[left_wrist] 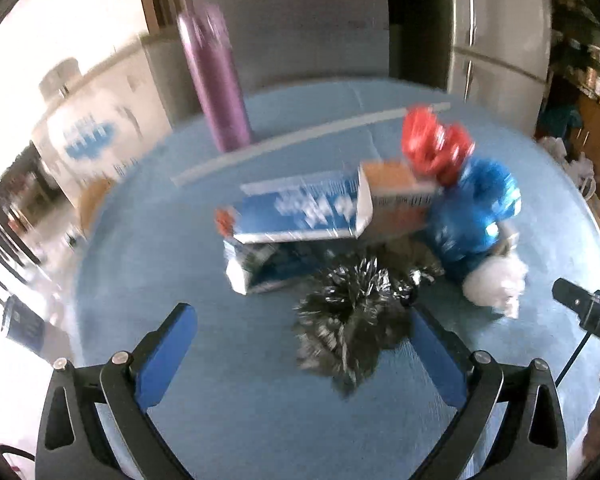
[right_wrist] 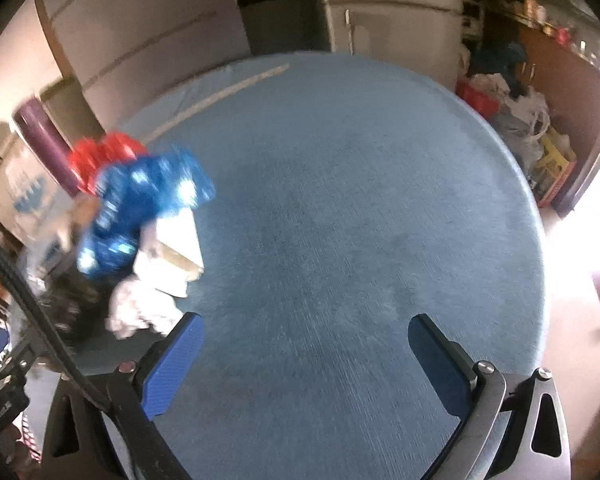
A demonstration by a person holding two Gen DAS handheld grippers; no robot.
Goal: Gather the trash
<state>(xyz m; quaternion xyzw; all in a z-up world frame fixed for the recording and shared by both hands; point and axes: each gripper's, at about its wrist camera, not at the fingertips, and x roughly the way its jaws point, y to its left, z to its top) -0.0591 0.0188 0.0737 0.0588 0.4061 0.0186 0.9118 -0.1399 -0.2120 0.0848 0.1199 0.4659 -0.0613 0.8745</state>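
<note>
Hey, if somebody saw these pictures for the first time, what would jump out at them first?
Probably the heap of trash on the round blue table: a crumpled blue wrapper with a red wrapper behind it, a blue and white carton, and dark silvery tinsel nearest the open left gripper. A tall purple bottle stands upright behind the heap.

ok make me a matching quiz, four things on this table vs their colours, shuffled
Things:
1. bottle
2. tissue
3. tinsel
4. wrapper behind the box

Colours:
A. white
B. red
C. purple
D. dark silver

Pairs: 1-C, 2-A, 3-D, 4-B
</note>
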